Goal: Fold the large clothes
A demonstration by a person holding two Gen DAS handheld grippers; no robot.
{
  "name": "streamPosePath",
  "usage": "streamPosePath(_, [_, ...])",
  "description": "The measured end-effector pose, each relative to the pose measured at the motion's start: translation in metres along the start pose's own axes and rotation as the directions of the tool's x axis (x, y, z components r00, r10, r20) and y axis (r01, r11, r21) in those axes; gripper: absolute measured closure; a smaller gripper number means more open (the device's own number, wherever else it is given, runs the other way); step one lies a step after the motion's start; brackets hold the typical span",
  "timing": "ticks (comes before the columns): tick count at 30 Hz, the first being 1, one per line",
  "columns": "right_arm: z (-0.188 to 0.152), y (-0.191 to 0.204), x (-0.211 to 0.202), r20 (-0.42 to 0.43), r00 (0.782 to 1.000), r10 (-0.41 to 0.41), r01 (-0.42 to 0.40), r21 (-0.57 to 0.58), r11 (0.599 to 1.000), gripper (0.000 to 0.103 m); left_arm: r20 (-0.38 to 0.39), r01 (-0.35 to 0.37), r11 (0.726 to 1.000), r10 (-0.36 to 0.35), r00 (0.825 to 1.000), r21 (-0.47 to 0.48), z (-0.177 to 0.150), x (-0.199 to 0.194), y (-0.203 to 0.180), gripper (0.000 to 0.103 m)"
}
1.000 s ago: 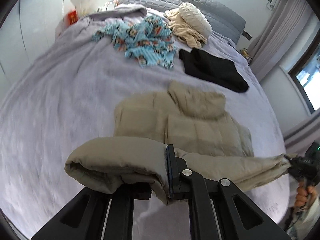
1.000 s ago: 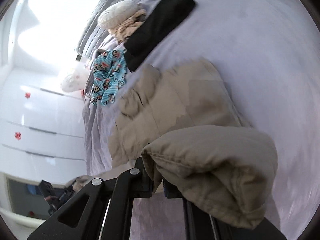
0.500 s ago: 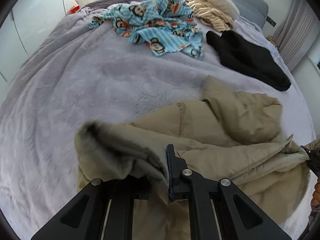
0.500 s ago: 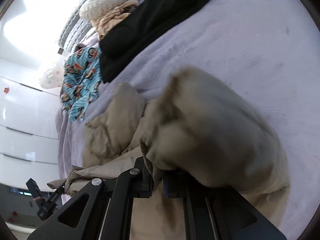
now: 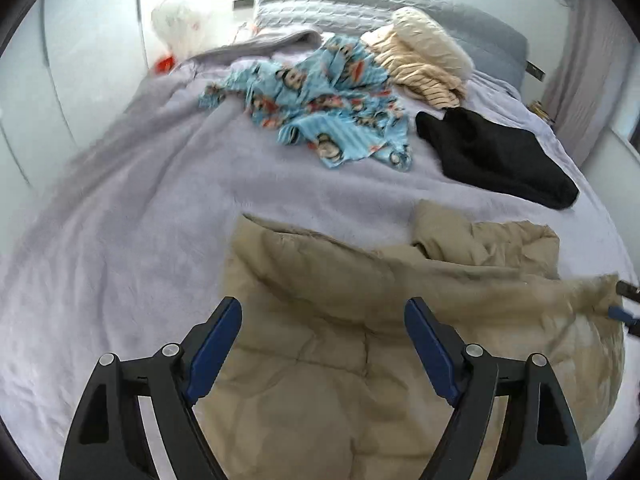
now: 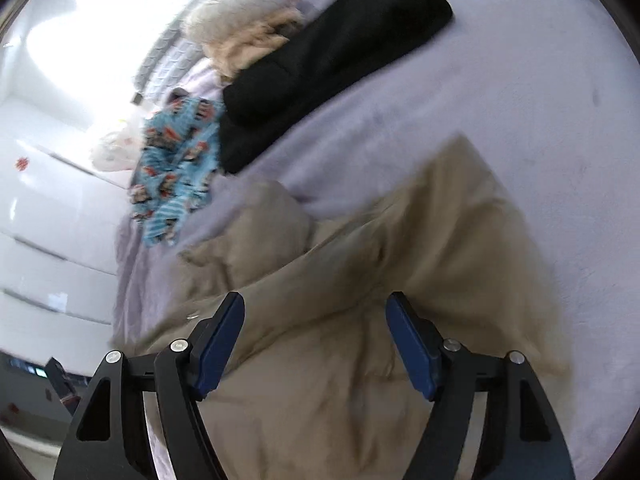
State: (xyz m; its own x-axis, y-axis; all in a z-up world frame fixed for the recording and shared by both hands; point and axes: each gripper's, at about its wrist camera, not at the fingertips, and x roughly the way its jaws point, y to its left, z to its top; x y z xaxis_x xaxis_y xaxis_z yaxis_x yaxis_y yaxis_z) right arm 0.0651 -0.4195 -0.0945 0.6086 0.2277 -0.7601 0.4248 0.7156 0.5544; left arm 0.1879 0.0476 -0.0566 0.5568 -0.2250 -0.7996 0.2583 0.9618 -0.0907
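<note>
Khaki padding fills the near half of both views: the puffer jacket (image 5: 360, 340) lies folded over itself on the lilac bedspread (image 5: 120, 240), its hood end bunched toward the black garment (image 5: 492, 160). The left gripper (image 5: 322, 332) and right gripper (image 6: 314, 328) both gape wide above it, holding nothing. Slippery, springy fill is the risk — unpinned, the fold may puff up and slide open, skewing its edges.

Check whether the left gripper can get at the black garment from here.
Probably yes. The left gripper is open over the tan jacket, and the black garment lies uncovered on the bed ahead to the right, past the jacket; nothing blocks the path.
</note>
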Motion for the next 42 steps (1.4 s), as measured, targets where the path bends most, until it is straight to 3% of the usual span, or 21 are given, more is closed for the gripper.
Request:
streamPosePath(1, [-0.003, 0.005, -0.005, -0.005, 1.000, 0.000, 0.000, -0.025, 1.000, 0.032, -0.010, 0.022, 1.000, -0.022, 1.000, 0.009, 0.001, -0.002, -0.003, 0.019])
streamPosePath(3, [-0.014, 0.013, -0.008, -0.036, 0.999, -0.017, 0.014, -0.081, 0.997, 0.071, -0.035, 0.085, 0.995, -0.084, 0.996, 0.048, 0.002, 0.002, -0.012, 0.028])
streamPosePath(4, [-0.019, 0.016, -0.002, -0.080, 0.996, -0.046, 0.036, -0.120, 0.992, 0.076, -0.042, 0.066, 0.994, -0.062, 0.997, 0.085, 0.002, 0.008, -0.020, 0.038])
streamPosePath(6, [-0.025, 0.018, 0.011, -0.113, 0.989, -0.100, 0.078, -0.185, 0.980, 0.078, -0.046, 0.022, 0.992, -0.016, 0.999, 0.124, 0.000, 0.021, -0.029, 0.039])
streamPosePath(10, [-0.017, -0.005, 0.029, -0.045, 0.966, -0.254, 0.238, -0.232, 0.943, 0.081, -0.078, -0.086, 0.994, 0.091, 0.993, 0.067, 0.001, 0.074, -0.018, 0.039])
streamPosePath(14, [0.005, -0.038, 0.043, -0.005, 0.961, -0.278, 0.274, -0.149, 0.950, 0.087, -0.112, -0.093, 0.995, 0.089, 0.990, -0.027, 0.001, 0.111, 0.000, 0.038])
streamPosePath(18, [0.022, -0.066, 0.060, -0.005, 0.973, -0.232, 0.232, -0.005, 0.973, 0.088, -0.108, -0.105, 0.994, 0.102, 0.989, -0.016, 0.001, 0.128, -0.006, 0.038])
streamPosePath(28, [0.032, -0.075, 0.082, 0.003, 0.974, -0.225, 0.224, 0.064, 0.972, 0.088, -0.131, -0.118, 0.991, 0.108, 0.985, -0.065, 0.014, 0.144, 0.006, 0.032])
streamPosePath(31, [0.031, -0.067, 0.070, 0.010, 0.969, -0.248, 0.247, 0.079, 0.966, 0.082, -0.131, -0.138, 0.989, 0.130, 0.983, -0.053, 0.016, 0.125, 0.015, 0.032])
streamPosePath(35, [0.022, -0.051, 0.040, 0.046, 0.971, -0.236, 0.232, 0.076, 0.970, 0.046, -0.118, -0.147, 0.989, 0.143, 0.983, -0.030, 0.010, 0.090, 0.026, 0.032])
streamPosePath(40, [-0.002, -0.034, 0.007, 0.065, 0.979, -0.191, 0.187, 0.064, 0.980, 0.045, -0.132, -0.136, 0.989, 0.128, 0.983, -0.054, -0.011, 0.053, 0.039, 0.032])
streamPosePath(42, [-0.014, -0.029, -0.002, 0.058, 0.984, -0.169, 0.165, 0.070, 0.984, 0.042, -0.133, -0.139, 0.988, 0.128, 0.983, -0.074, -0.022, 0.039, 0.042, 0.007])
